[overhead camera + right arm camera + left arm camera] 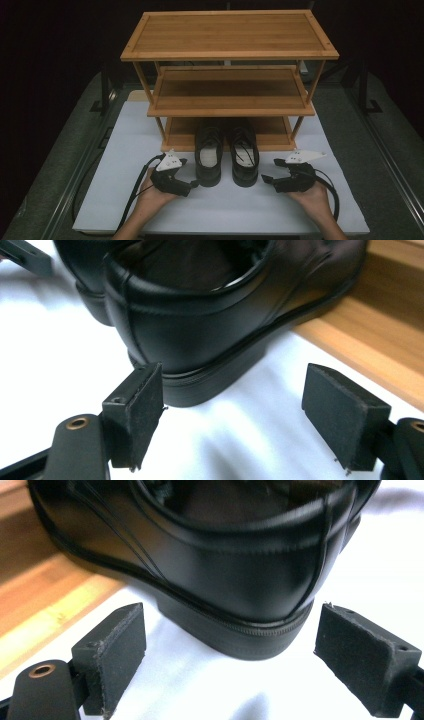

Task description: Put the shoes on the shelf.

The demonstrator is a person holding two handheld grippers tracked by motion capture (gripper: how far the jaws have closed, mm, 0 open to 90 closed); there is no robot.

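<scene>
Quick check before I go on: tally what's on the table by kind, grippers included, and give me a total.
Black shoes: 2, left shoe and right shoe
Wooden racks: 1, the rack
Grippers: 2, left gripper and right gripper
Total: 5

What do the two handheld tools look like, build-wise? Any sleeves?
Left tool and right tool: black bodies, each topped by a pale grey three-cornered plate, each trailing a black cable. Flat black rectangular foam-like pads with frayed edges; brass-coloured rivet at the finger base. Forearms bare, no sleeves.
</scene>
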